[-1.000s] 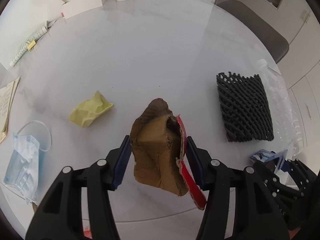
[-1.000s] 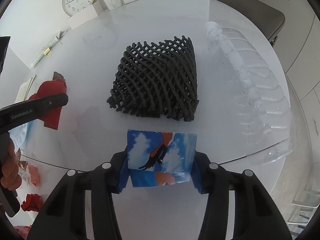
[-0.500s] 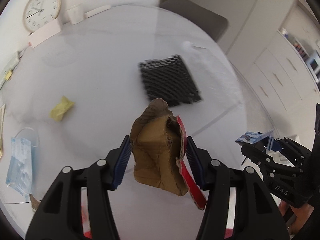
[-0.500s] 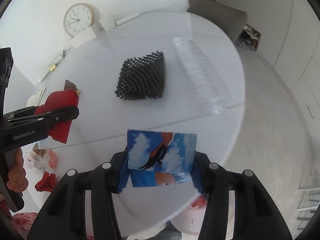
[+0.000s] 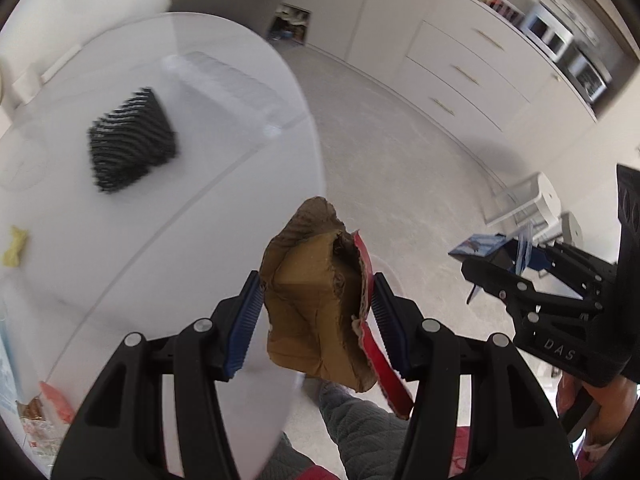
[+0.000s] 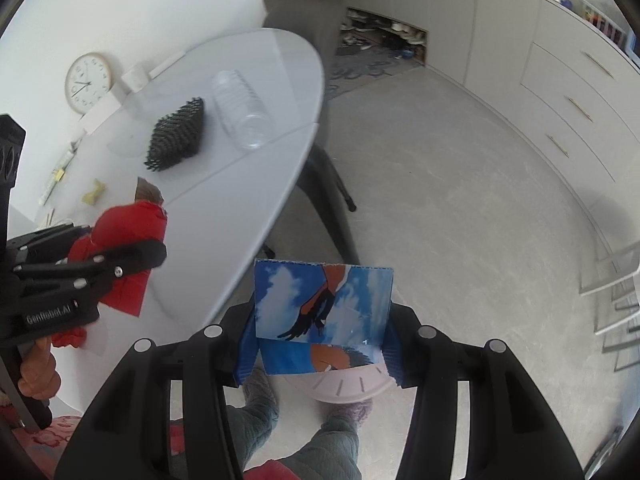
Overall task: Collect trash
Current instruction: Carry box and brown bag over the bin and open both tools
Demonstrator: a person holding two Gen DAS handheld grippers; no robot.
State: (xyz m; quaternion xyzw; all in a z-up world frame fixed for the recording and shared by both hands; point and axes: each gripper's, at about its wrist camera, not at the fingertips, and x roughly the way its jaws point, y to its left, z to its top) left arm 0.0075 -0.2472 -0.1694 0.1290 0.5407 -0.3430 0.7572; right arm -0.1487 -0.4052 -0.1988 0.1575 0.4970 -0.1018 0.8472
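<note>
Left gripper (image 5: 316, 312): closed on a crumpled cardboard scrap (image 5: 320, 304), brown on one face and red on the other; both blue pads press its sides, and the scrap stands up between them. It is held in the air at the near right edge of the white table (image 5: 168, 216), partly out over the floor (image 5: 400, 152).
Right gripper (image 6: 320, 340): closed on a folded blue picture card (image 6: 323, 308) printed with sky, clouds and a dark hand; the card sits square between the two pads, held over the floor to the right of the table.
The two grippers: side by side and apart, each showing at the edge of the other's view.
Black foam netting (image 6: 176, 140): lies on the table, far left of the held pieces.
Clear plastic bottle (image 6: 242, 114): lies on its side just right of the netting.
Yellow crumpled paper (image 5: 15, 247): on the table at the left, well apart from the netting.
Pale round rim (image 6: 352, 388): shows low on the floor just below the blue card; what it belongs to cannot be told.
Wall clock (image 6: 87, 83): leans at the far side of the table.
White drawers (image 5: 468, 76): along the far right wall.
</note>
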